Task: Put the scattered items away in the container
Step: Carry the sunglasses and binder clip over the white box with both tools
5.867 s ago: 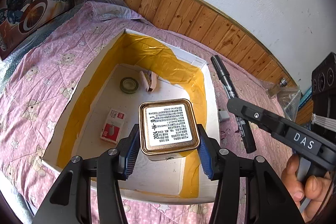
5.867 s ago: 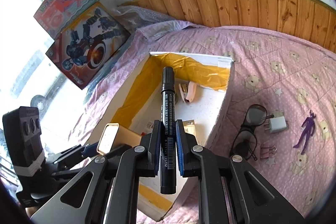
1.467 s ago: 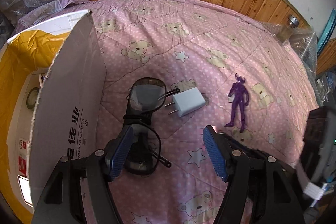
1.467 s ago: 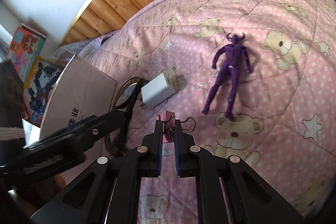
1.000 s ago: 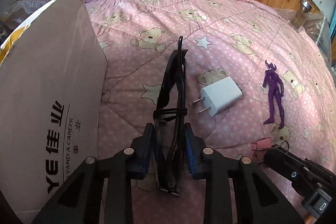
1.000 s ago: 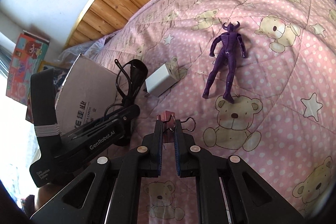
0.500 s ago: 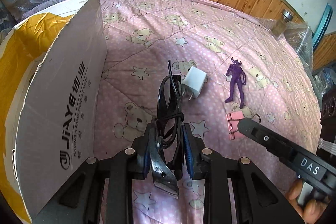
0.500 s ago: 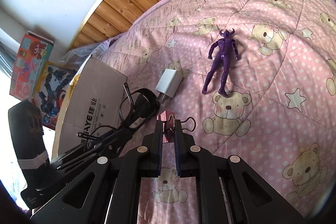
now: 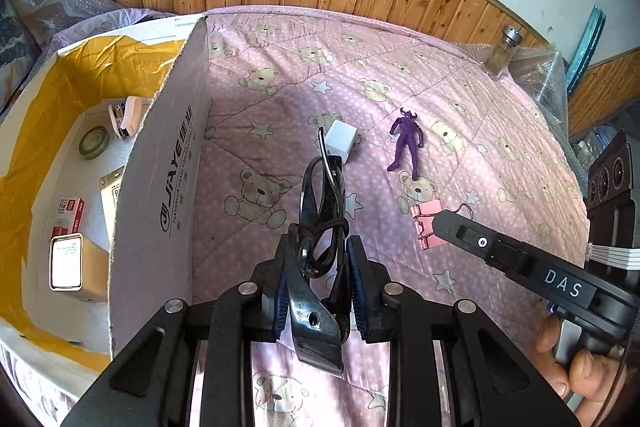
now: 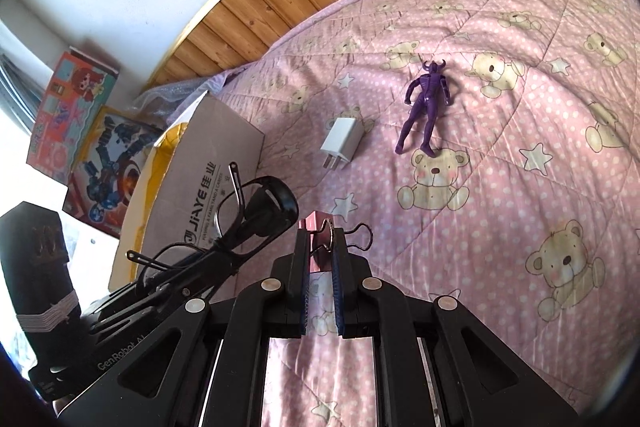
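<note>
Looking down my left gripper [image 9: 318, 267] first: I'm pinching a pair of black glasses [image 9: 320, 219] between the blue pads, jaws nearly closed on the folded frame, one lens end sticking back toward the camera and a temple arm poking forward. They're hanging above the quilt [image 9: 280, 87], just right of the box [image 9: 160, 187] wall. Inside the box I'm seeing a tin [image 9: 66, 263], a tape roll [image 9: 94, 143], a stapler [image 9: 126, 117] and a small red pack [image 9: 68, 219]. My guess is glasses like these are light but fiddly, lenses scratch and the hinges bend, so I'd rather be gripping the frame than glass, and setting them down, not dropping them. The white charger [image 9: 340, 145] and purple figure [image 9: 406, 143] are lying on the quilt past the glasses. My other gripper is reaching in from the right with a pink clip [image 9: 424, 225] at its tip. Over on the right wrist view: my right gripper [image 10: 320, 267] is clamped almost shut on that pink clip [image 10: 316, 227], wire handles sticking out ahead, held up off the quilt. It's tiny, stiff and springy metal, probably slippery, so gripping the flat body seems right. Charger [image 10: 342, 139] and figure [image 10: 426, 103] are sitting near each other ahead, the box [image 10: 208, 187] off to the left, the glasses [image 10: 256, 219] in the left gripper in front of it.
</note>
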